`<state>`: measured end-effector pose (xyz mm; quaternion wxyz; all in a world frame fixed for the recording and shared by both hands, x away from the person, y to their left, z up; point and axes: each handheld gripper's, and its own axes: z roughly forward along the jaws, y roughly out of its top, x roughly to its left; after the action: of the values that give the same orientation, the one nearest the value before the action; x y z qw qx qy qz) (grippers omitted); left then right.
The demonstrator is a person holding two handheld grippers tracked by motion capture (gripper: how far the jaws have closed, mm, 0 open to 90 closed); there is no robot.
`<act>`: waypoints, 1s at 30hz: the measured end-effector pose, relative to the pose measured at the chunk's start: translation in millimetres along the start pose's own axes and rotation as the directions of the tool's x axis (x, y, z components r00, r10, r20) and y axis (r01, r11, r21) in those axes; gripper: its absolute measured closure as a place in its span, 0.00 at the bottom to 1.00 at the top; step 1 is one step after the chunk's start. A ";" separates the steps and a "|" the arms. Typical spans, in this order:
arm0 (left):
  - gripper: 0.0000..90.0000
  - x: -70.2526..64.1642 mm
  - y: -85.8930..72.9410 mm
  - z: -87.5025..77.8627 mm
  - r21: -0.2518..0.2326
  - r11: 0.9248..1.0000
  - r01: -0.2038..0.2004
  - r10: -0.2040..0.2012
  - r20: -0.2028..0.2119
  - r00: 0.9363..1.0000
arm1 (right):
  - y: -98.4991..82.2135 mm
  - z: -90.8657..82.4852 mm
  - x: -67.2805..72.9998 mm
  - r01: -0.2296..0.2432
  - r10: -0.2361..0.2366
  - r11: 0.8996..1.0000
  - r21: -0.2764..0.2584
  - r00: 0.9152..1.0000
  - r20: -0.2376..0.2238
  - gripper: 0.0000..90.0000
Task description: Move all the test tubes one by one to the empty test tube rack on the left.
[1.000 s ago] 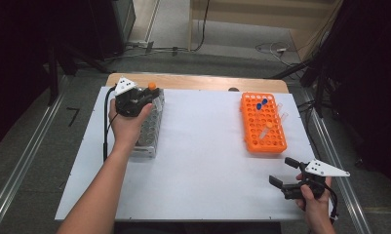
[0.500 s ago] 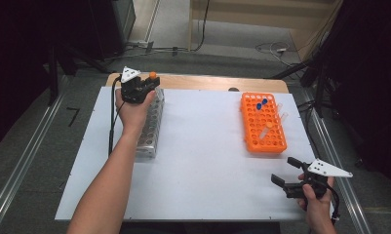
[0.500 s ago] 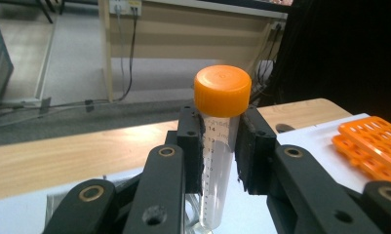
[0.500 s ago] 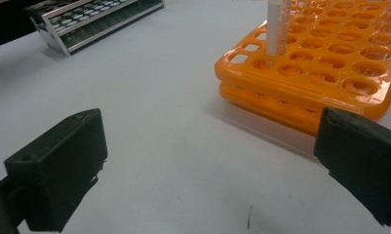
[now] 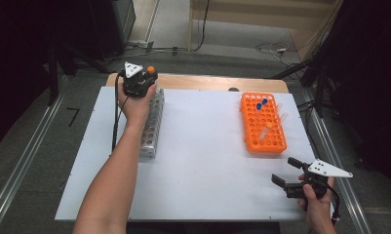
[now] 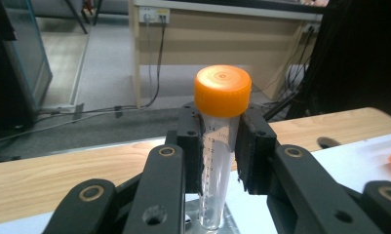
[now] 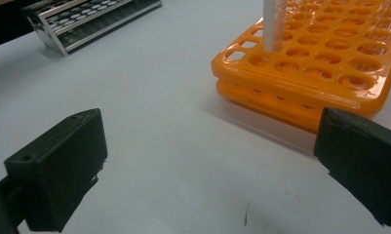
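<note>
Tube [image 6: 217, 161]: clear, graduated, orange screw cap.

Lab (bench), tube racks [image 5: 263, 123], cables [image 5: 203, 46]

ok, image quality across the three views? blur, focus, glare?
High view: soft and low in detail, room edges very dark, white table evenly lit without glare. Left gripper view: orange-capped tube sharp, its printed scale readable, backdrop slightly soft. Right gripper view: near black jaws blurry, orange rack and metal rack fairly crisp, soft shadow under the orange rack.
</note>
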<state>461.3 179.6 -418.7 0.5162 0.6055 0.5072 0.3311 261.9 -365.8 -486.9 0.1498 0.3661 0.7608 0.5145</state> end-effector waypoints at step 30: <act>0.14 -8.0 1.5 -21.5 0.171 0.983 0.067 -0.089 0.129 0.988 | 2.7 3.4 1.5 -0.001 0.001 1.000 0.002 1.000 0.004 0.00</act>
<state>439.7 178.3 -411.0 0.5098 0.6474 0.5200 0.2249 264.0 -361.9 -485.7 0.1505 0.3677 0.7609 0.5130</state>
